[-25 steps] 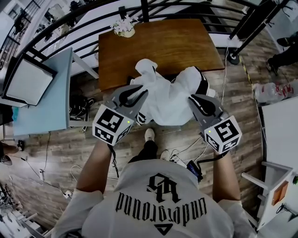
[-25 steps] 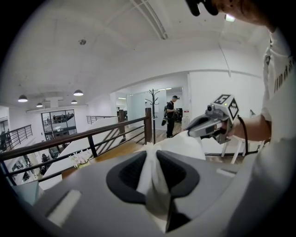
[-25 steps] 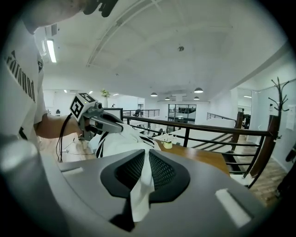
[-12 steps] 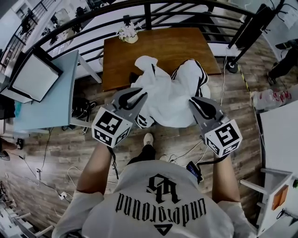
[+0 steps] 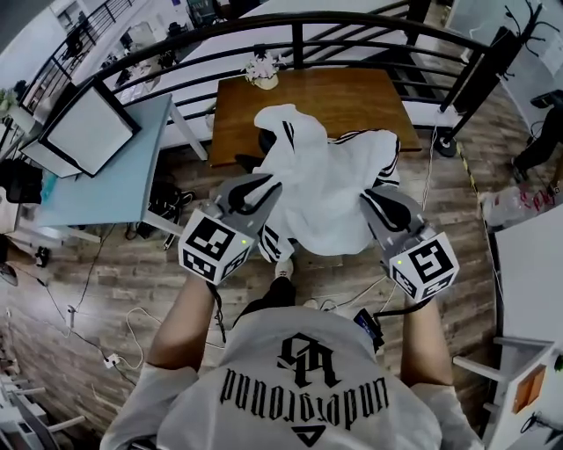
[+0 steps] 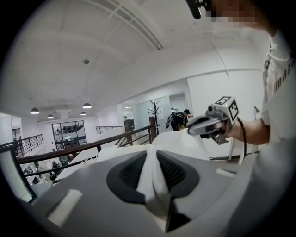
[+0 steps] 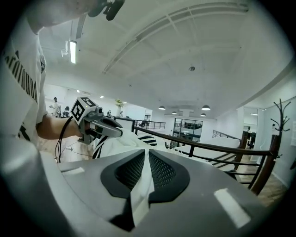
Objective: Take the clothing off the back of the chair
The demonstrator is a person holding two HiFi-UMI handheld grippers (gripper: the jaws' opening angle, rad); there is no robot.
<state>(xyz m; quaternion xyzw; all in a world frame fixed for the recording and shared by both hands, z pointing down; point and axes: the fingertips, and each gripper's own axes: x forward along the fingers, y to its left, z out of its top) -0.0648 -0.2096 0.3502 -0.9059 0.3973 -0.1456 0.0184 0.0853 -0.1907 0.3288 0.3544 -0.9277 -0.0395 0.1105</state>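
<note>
A white jacket with black stripes [image 5: 325, 189] hangs stretched between my two grippers, over the near edge of the wooden table [image 5: 352, 92]. My left gripper [image 5: 264, 186] is shut on its left edge; white cloth is pinched between the pads [image 6: 151, 173]. My right gripper [image 5: 376, 200] is shut on the right edge, with a fold of cloth clamped in its jaws [image 7: 143, 173]. Each gripper view shows the other gripper [image 6: 203, 125] [image 7: 108, 129] holding the same jacket [image 7: 120, 141]. A dark shape [image 5: 251, 143] peeks out left of the cloth; the chair is otherwise hidden.
A flower pot [image 5: 262, 70] stands at the table's far edge, before a black railing [image 5: 352, 22]. A light blue desk [image 5: 97, 185] with a white panel [image 5: 88, 132] is on the left. Cables [image 5: 352, 286] lie on the wood floor by my feet. White furniture [image 5: 537, 264] is at right.
Both grippers have risen and moved forward with the jacket, which now hangs higher and spreads wider between them. The grips have not changed.
</note>
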